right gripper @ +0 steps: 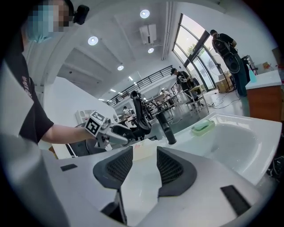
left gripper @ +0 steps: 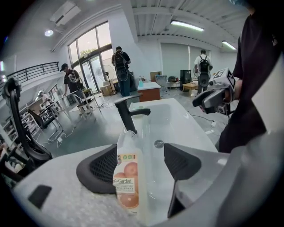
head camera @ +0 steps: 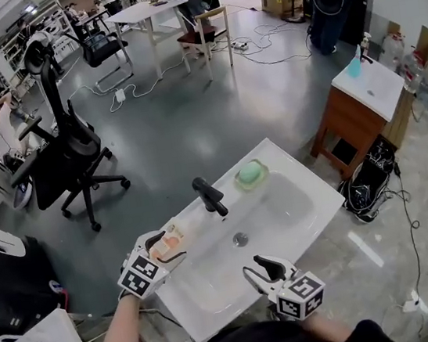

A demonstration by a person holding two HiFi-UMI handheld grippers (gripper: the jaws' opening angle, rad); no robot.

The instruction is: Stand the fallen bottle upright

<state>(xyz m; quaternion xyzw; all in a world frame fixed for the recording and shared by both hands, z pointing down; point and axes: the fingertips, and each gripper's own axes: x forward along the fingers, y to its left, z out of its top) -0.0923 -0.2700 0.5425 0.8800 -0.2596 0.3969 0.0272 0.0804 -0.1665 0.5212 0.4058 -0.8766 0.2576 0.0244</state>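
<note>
Two claws open: left claw [left gripper: 140,163] straddles fallen bottle [left gripper: 126,177] on sink [head camera: 322,197] ledge, black faucet [head camera: 210,197] just beyond; right claw [right gripper: 141,165] empty.

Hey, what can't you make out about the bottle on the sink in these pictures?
- Cap of the bottle: left gripper view, clear neck blends into the white sink; head view, too small.
- Its base: left gripper view, hidden behind the left gripper's body.
- Most of it: right gripper view, behind the right gripper's pads.
- Label's fine print: too small in every view.
</note>
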